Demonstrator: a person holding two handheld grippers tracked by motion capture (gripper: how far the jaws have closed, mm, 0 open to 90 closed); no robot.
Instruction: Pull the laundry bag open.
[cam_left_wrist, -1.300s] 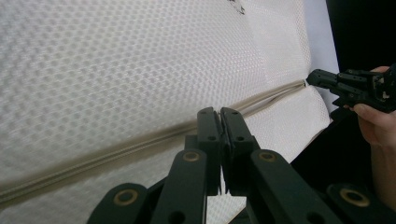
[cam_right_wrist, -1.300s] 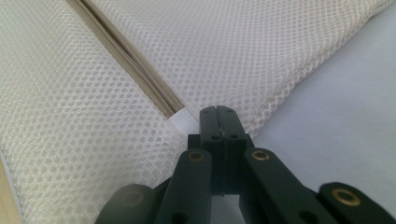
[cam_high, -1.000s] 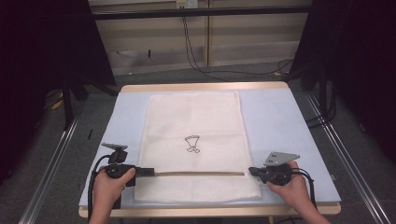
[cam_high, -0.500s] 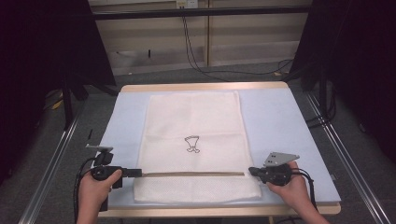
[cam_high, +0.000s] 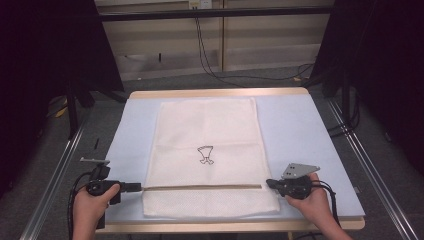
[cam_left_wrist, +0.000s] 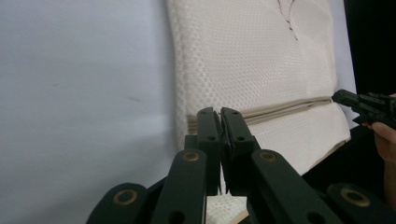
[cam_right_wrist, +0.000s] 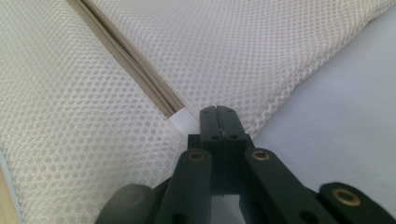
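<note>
Both grippers are seen at the near edge of the table (cam_high: 310, 125), one at each end of the zipper (cam_high: 200, 187) of a mesh bag (cam_high: 207, 130).

Left gripper (cam_high: 137, 188): jaws are closed flat together; in the left gripper view (cam_left_wrist: 219, 114) the tips are seen at the bag's side edge, at the zipper's end. Whether any fabric is pinched between them cannot be told.

Right gripper (cam_high: 270, 183): jaws are closed; in the right gripper view (cam_right_wrist: 219, 112) the tips are seen at the bag's edge, just beside the white tab (cam_right_wrist: 183, 122) that ends the zipper. Whether mesh is clamped cannot be told.

Bag: laid flat in the middle of the table, on a pale blue mat (cam_high: 130, 135). Its long axis is aligned from the near edge to the far edge. A small dark emblem (cam_high: 205, 154) is printed at its centre, with the wider part toward the far side.

Zipper: run straight across the bag's width, at right angles to the long axis, in the near portion of the bag. A strip of mesh is left between it and the near hem.

Surroundings: a wooden table rim (cam_high: 215, 92) is seen at the far side. Beyond it, black cables (cam_high: 210, 60) are hung against a pale wall panel. Dark curtains are placed at both sides. Nothing is placed on the bag between the grippers.
</note>
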